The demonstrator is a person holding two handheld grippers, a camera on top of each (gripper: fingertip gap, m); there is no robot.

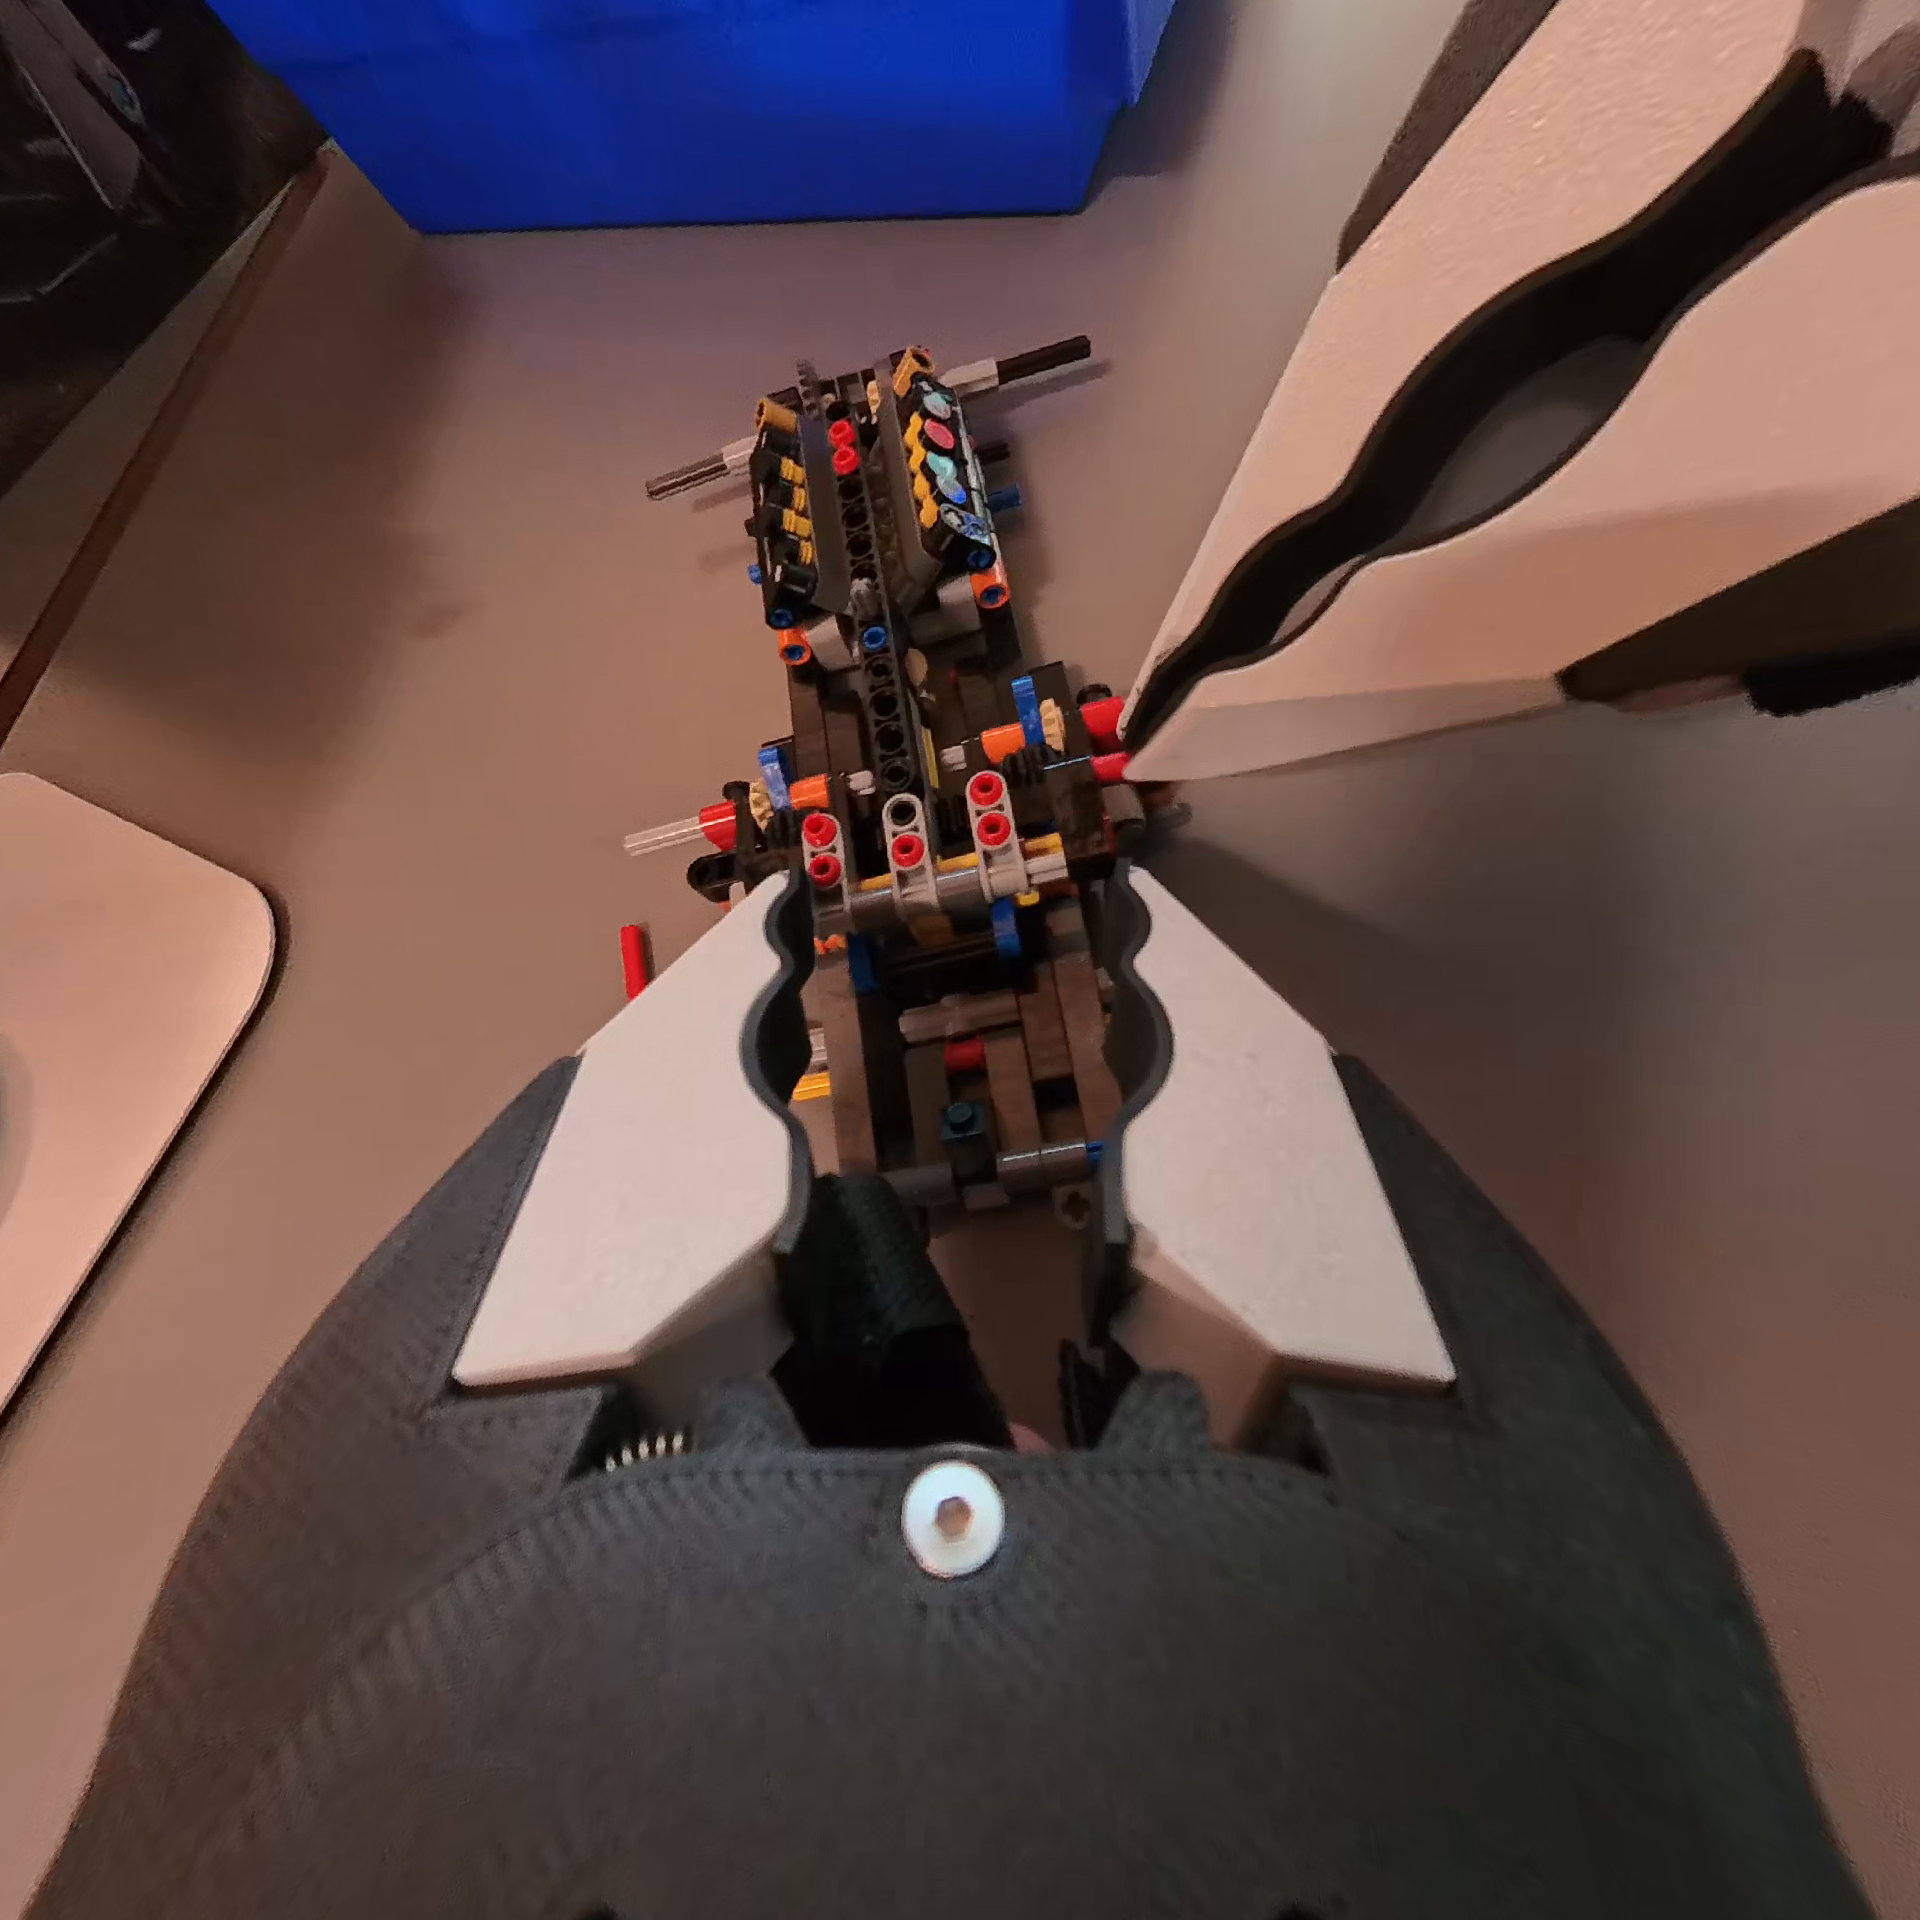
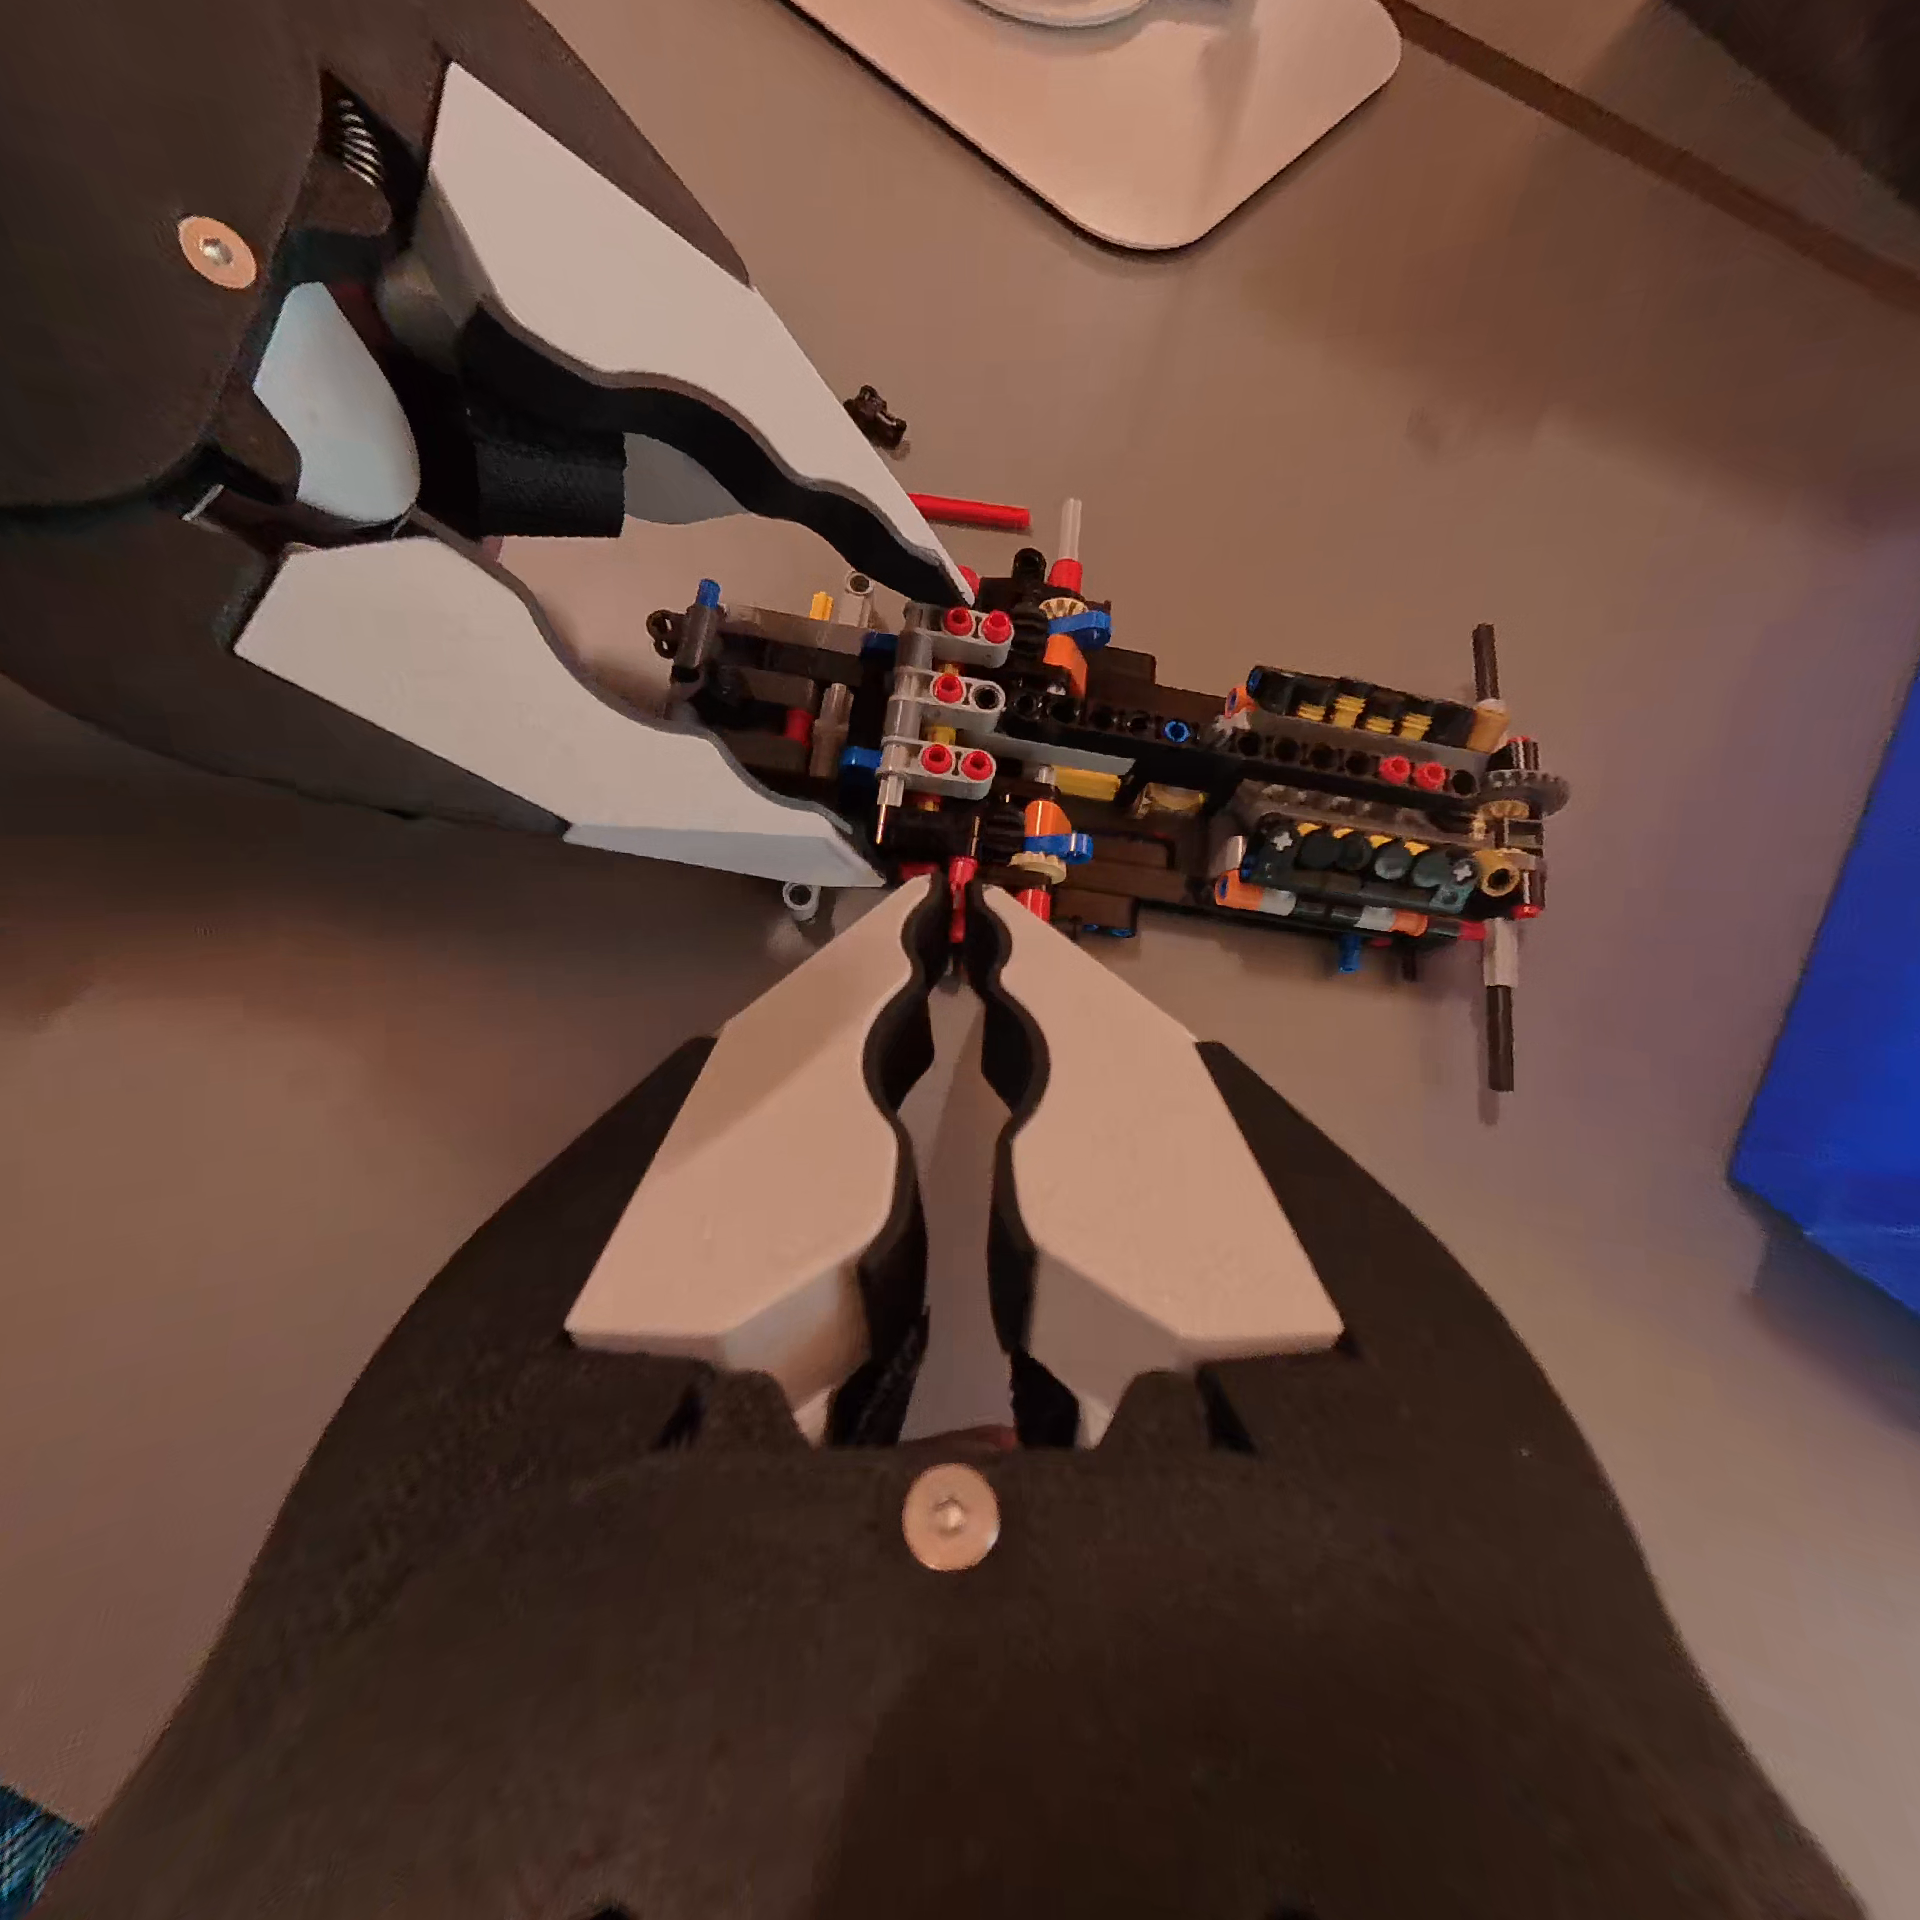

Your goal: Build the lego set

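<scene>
A long Lego Technic chassis (image 1: 894,665) lies on the brown table, black and grey with red, blue, orange and yellow pins; it also shows in the right wrist view (image 2: 1143,748). My left gripper (image 1: 961,894) clamps the chassis's near end between its two fingers. It shows from the side in the right wrist view (image 2: 920,732). My right gripper (image 2: 956,896) is shut on a small red pin (image 2: 957,906) and holds it against the side of the chassis. In the left wrist view the right gripper (image 1: 1127,743) comes in from the upper right.
A loose red axle (image 1: 632,951) lies left of the chassis, also in the right wrist view (image 2: 971,511). A small black piece (image 2: 878,416) and a small grey piece (image 2: 800,896) lie nearby. A blue bin (image 1: 675,104) stands beyond the chassis. A flat silver stand base (image 1: 104,987) lies at the left. Between my left fingertips and the loose red axle (image 1: 632,951) there is roughly 6 cm. It turns up in the right wrist view (image 2: 1003,526) as well.
</scene>
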